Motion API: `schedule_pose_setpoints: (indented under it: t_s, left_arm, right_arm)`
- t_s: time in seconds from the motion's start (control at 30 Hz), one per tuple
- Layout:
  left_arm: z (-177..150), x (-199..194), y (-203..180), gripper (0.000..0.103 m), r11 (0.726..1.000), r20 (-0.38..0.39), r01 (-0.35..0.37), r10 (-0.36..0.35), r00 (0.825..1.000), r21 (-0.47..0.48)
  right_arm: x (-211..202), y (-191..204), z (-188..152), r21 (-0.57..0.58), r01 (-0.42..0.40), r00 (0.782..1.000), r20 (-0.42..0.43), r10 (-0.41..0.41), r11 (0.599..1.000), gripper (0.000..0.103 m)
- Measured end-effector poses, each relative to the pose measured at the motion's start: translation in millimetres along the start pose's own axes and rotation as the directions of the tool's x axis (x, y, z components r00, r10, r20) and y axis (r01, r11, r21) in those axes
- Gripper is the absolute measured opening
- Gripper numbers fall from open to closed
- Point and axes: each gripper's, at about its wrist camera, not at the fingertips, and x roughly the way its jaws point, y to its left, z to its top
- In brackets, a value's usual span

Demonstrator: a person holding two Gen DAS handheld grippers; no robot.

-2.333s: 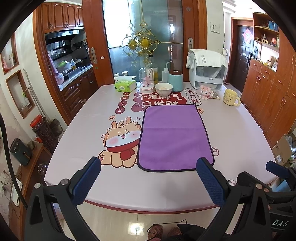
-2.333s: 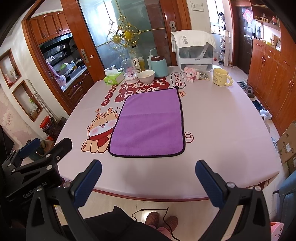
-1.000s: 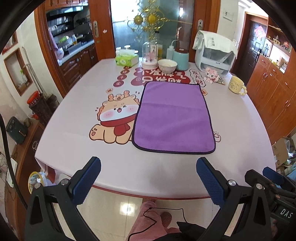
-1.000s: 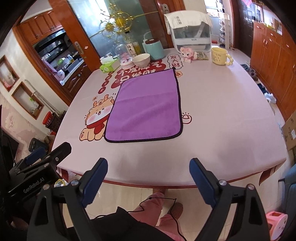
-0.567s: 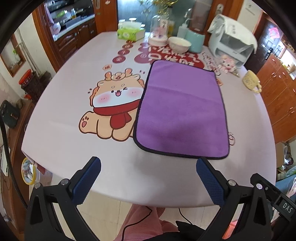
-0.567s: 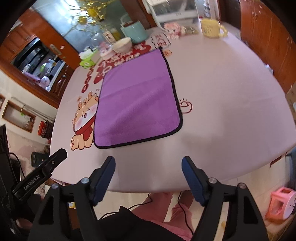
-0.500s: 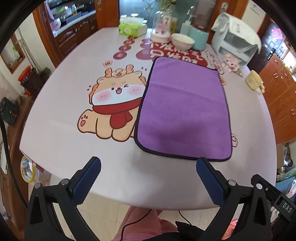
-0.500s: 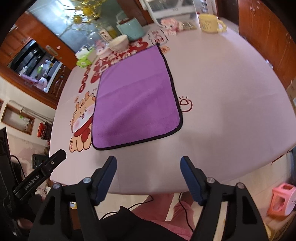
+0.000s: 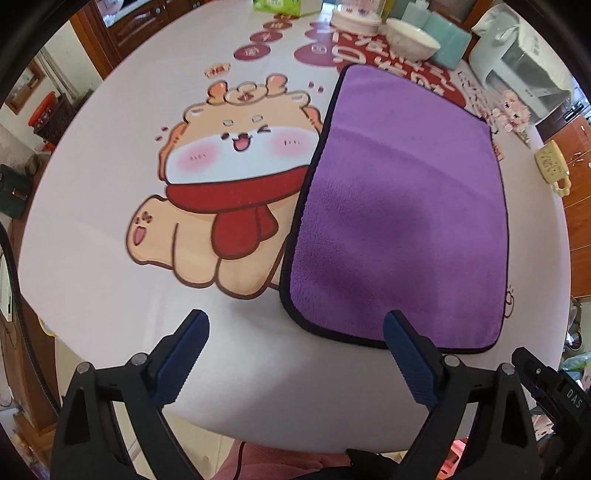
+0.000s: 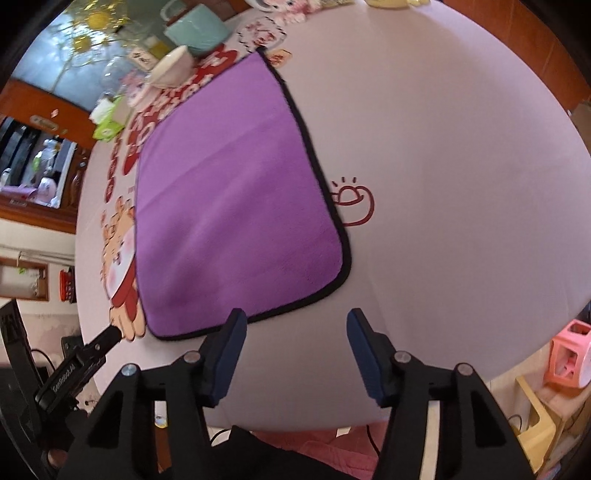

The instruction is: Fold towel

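Observation:
A purple towel (image 9: 402,206) with a black hem lies flat and unfolded on the white table; it also shows in the right wrist view (image 10: 236,192). My left gripper (image 9: 295,350) is open and empty, just short of the towel's near left corner (image 9: 295,314). My right gripper (image 10: 295,336) is open and empty, just short of the near right corner (image 10: 340,273). Neither touches the towel.
The tablecloth (image 9: 92,166) carries a cartoon animal print (image 9: 229,170) left of the towel. A white bowl (image 9: 412,38), a teal container (image 9: 443,48), a tissue box (image 9: 286,5), a pink toy (image 9: 511,109) and a yellow mug (image 9: 552,168) stand at the far side.
Both grippers have moved forward and down toward the towel's near edge. The right gripper's jaws have narrowed somewhat. The towel has not moved.

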Motion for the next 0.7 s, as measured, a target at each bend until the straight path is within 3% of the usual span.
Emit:
schedule_pose_setpoints:
  t_s: [0.7]
  left_arm:
    - [28.9, 76.7, -2.6, 0.068, 0.996, -0.188, 0.014, -0.030, 0.982, -0.086]
  right_arm:
    - [51.8, -20.1, 35.0, 0.127, 0.063, 0.992, -0.114, -0.049, 0.990, 0.038]
